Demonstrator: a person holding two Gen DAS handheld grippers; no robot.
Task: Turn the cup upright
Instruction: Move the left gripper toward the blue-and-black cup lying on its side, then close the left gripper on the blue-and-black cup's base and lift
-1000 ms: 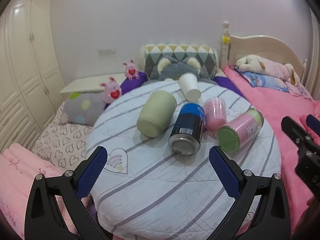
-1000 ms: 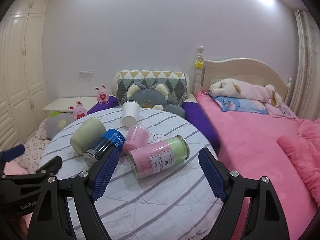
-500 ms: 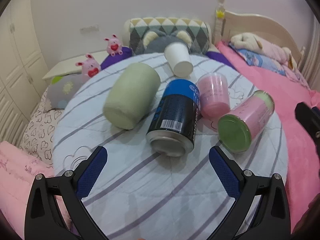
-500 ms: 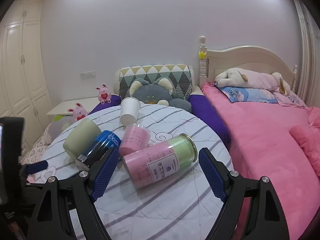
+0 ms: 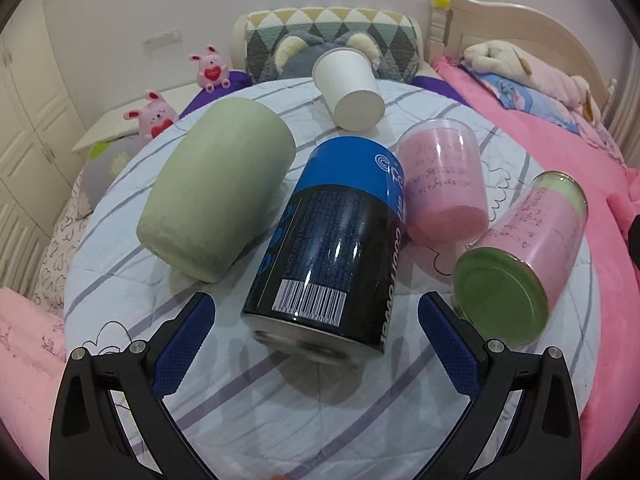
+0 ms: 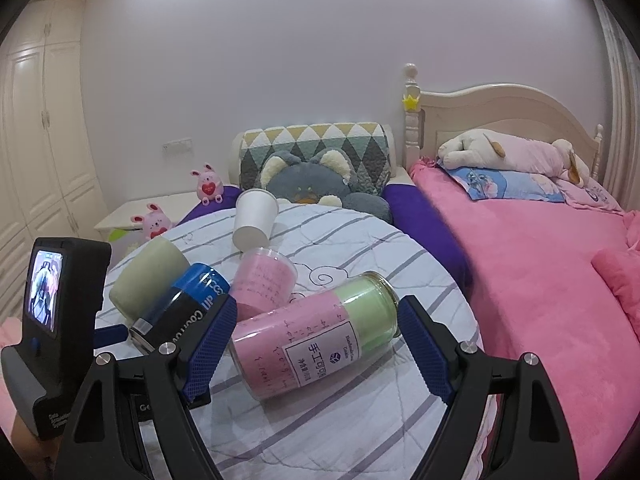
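Note:
Several containers lie on their sides on a round striped table (image 5: 248,412) (image 6: 348,420). A blue-black can (image 5: 332,248) (image 6: 180,304) lies with its base between the fingers of my open left gripper (image 5: 316,344). A sage green cup (image 5: 218,192) (image 6: 148,276) lies to its left. A pink plastic cup (image 5: 444,184) (image 6: 262,282) and a white paper cup (image 5: 350,88) (image 6: 254,220) lie behind. A pink-green jar (image 5: 524,256) (image 6: 312,336) lies between the fingers of my open right gripper (image 6: 316,348).
A pink bed (image 6: 532,264) with a plush dog (image 6: 512,152) lies on the right. A grey plush (image 6: 312,184) and patterned cushion (image 6: 316,144) sit behind the table. Pink bunny toys (image 5: 154,112) and wardrobes (image 6: 44,152) are at left. The left gripper's camera body (image 6: 60,320) shows at left.
My left gripper has moved forward and down until its fingers flank the base of the blue-black can. My right gripper has moved closer around the pink-green jar. Both stay open.

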